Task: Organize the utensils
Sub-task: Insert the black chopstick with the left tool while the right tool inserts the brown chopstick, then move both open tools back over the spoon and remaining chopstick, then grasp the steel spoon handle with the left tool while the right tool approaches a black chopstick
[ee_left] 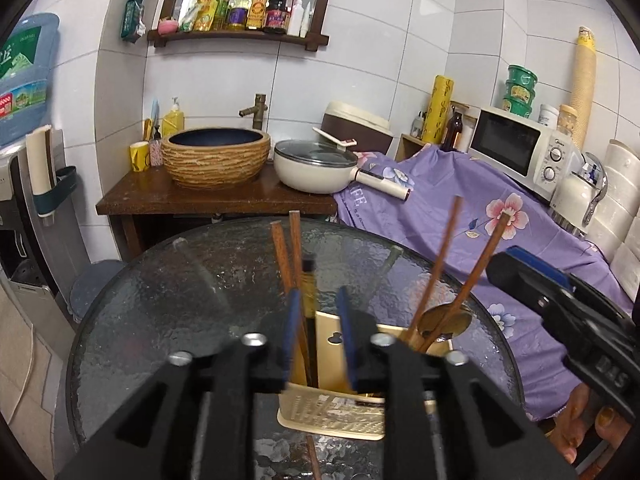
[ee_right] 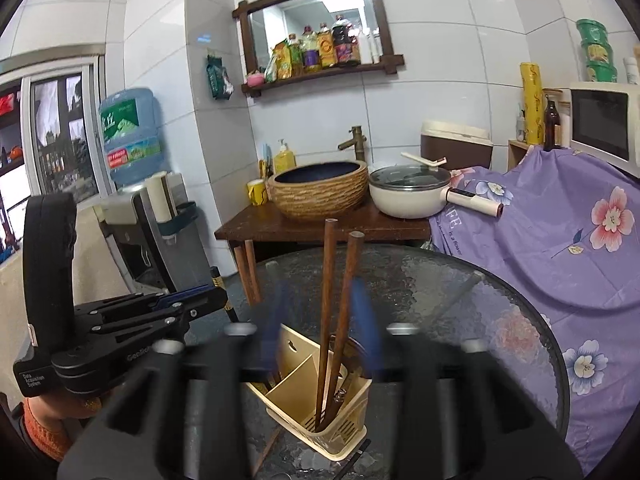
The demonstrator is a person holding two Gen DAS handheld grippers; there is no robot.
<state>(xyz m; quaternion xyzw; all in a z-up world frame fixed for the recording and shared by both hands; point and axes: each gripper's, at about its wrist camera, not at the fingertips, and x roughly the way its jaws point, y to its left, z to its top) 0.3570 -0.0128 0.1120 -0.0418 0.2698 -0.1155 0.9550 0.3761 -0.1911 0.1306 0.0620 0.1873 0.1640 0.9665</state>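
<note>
L gripper [ee_left: 316, 332] jaws part open, nothing pinched; dark chopstick pair [ee_left: 298, 276] stands just by its left pad, over the caddy [ee_left: 332, 412]. R gripper [ee_right: 326, 320] wider, blurred, straddling brown pair [ee_right: 340, 300] w/o touching afaict. All sticks near upright in caddy, directly ahead/below both. L view shows spoon [ee_left: 448, 320] in caddy's right bin; R view shows the divider.

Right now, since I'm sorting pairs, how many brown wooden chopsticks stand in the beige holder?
4: two chopsticks stand at one end of the holder, and two more at the other end beside a spoon. Others may be hidden inside.
</note>
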